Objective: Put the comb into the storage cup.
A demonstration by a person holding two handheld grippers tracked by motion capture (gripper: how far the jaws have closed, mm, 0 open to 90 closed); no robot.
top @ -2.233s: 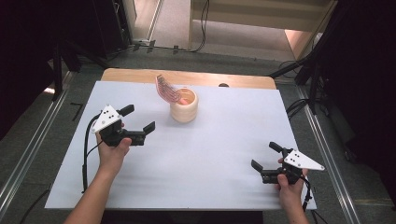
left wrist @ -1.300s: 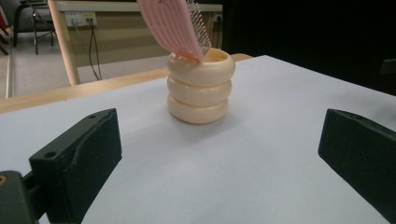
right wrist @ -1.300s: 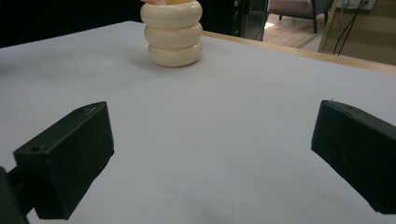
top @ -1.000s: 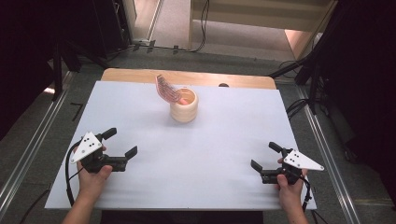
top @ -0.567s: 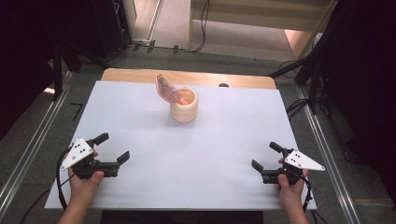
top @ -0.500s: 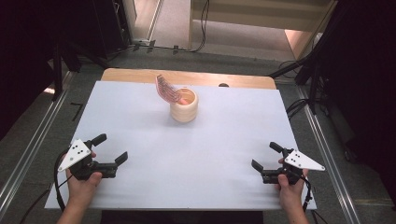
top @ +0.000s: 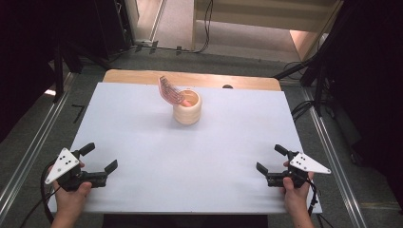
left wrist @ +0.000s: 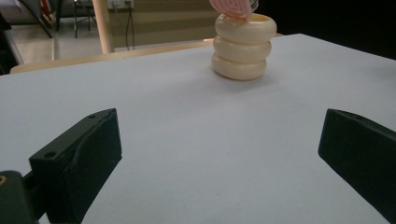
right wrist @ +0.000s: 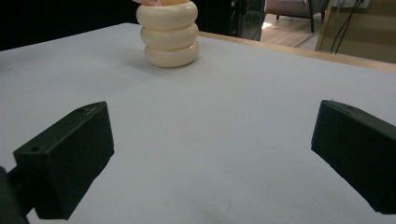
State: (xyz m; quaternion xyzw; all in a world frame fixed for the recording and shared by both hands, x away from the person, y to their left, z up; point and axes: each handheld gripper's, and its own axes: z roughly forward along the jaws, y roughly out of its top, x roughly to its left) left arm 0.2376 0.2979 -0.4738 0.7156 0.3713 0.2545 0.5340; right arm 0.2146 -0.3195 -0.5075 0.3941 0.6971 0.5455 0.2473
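Observation:
A cream ribbed holder [top: 187,108] stands upright at the back middle of the white table [top: 190,156]. A pink slotted utensil [top: 170,91] leans out of it toward the back left. The holder [left wrist: 243,46] shows far ahead in the left gripper view, and the holder [right wrist: 169,38] likewise in the right gripper view. My left gripper [top: 99,157] rests open at the table's front left corner, nothing between its jaws. At the front right my right gripper [top: 271,158] is open and holds nothing.
A wooden strip [top: 142,76] edges the table's far side. Metal rails [top: 28,156] run along the floor on both sides, and cables [top: 304,107] lie on the floor at the back right.
My left gripper has drawn back from beside the holder to the front left corner of the table, still open. The right gripper has stayed in place.

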